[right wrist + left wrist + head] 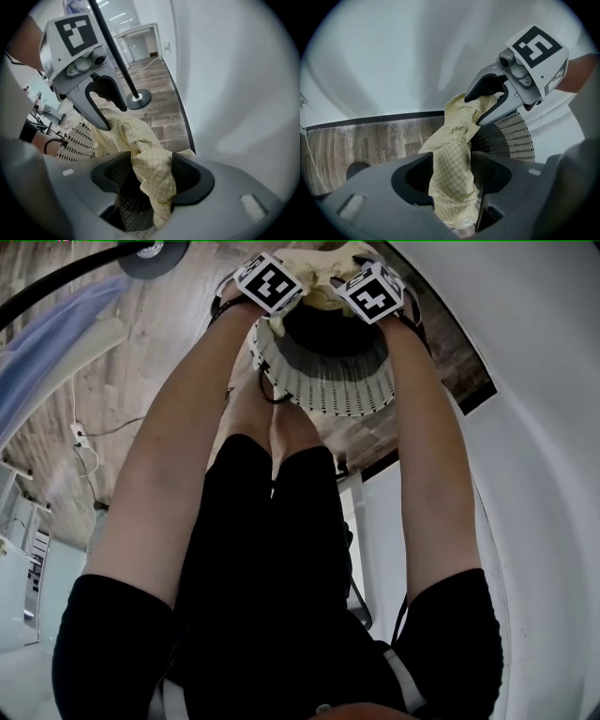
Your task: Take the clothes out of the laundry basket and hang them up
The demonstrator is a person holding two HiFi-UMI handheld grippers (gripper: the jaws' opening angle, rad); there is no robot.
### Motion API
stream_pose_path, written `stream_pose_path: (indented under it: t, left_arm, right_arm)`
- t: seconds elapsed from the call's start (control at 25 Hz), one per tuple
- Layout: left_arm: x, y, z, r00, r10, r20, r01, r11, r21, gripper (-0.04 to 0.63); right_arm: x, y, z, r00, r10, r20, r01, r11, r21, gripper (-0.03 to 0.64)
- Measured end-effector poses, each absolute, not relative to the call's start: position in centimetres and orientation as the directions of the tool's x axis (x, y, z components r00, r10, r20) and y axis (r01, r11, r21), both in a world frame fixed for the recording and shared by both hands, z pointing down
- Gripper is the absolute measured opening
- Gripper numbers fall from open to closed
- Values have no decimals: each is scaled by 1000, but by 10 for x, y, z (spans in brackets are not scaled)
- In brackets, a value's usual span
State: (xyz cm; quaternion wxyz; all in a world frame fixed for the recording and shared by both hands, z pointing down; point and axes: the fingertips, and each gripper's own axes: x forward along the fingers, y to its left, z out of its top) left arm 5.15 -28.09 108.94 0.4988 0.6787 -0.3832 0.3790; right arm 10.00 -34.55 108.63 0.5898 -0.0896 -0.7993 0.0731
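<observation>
Extraction is in hand: my left gripper (452,183) and right gripper (150,180) each clamp the yellow checked garment (451,140) above the rim of the laundry basket (328,395), and next I must lift it clear.

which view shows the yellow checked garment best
The left gripper view: the yellow checked garment shows as one long stretch with its checks clear. The right gripper view shows it as a bunched fold. The head view shows only a pale scrap at the top edge.
</observation>
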Motion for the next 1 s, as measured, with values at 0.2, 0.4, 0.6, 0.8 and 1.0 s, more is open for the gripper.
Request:
stream_pose_path:
  t: [0.2,0.4,0.6,0.8,1.0]
  left_arm:
    - [49,-278,1091,426,-174,888,-903,-145,405,122]
    - [48,-278,1080,354,-195,915,-928,-193,318,61]
    - [39,-272,1057,293,-244,924,-953,-148,263,14]
    - [38,-268,1026,269,-316,910,-962,-131,239,12]
    - [37,-270,969,240,-448,861,-971,-117,210,11]
  right_arm:
    - [111,-355,1092,-227,197,954,25,980,-197,182]
    - [114,-353,1075,-250,198,948,-42,976,-215,127]
    - [110,-356,1050,-308,139,941,-83,982,-172,41]
    - [117,-355,1019,-336,96,937,-148,977,-153,35]
    - [114,-353,962,-463,-3,887,-229,967,-116,35]
